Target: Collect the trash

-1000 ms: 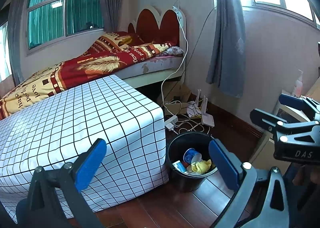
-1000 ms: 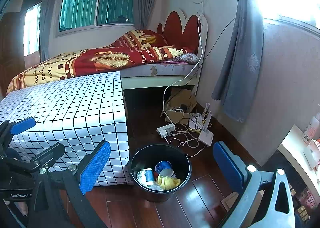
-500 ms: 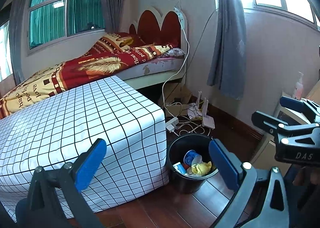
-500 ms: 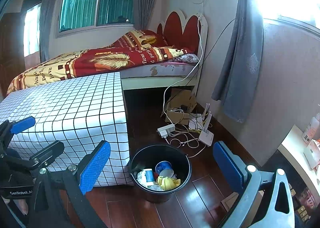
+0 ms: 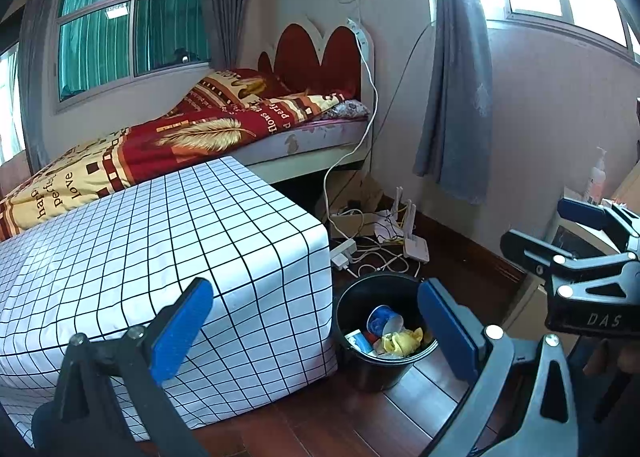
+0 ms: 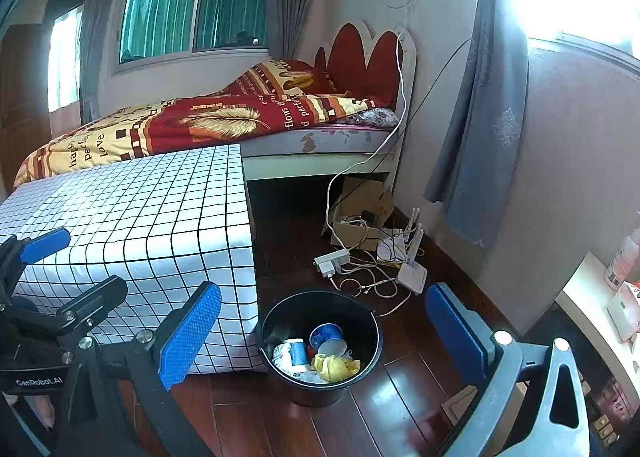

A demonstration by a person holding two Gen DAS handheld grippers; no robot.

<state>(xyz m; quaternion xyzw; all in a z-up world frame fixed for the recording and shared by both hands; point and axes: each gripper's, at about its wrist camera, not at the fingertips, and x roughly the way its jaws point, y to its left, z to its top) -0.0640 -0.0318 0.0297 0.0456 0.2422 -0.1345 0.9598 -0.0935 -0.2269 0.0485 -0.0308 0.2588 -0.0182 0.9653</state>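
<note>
A black trash bucket (image 5: 352, 353) stands on the wood floor beside the checked table; it also shows in the right wrist view (image 6: 360, 377). In it lie a blue cup (image 6: 326, 337), a white and blue container (image 6: 294, 353) and yellow crumpled trash (image 6: 336, 367). My left gripper (image 5: 316, 333) is open and empty, held above and in front of the bucket. My right gripper (image 6: 324, 337) is open and empty, also above the bucket. Each gripper shows at the edge of the other's view.
A table with a white checked cloth (image 6: 140, 217) stands left of the bucket. A bed (image 6: 240, 121) is behind it. A power strip, cables and a router (image 6: 410, 273) lie on the floor by the wall. A cardboard box (image 6: 360, 217) sits under the bed's head.
Both views have barely shifted. The grippers stay open and empty, and the bucket and its trash have not moved.
</note>
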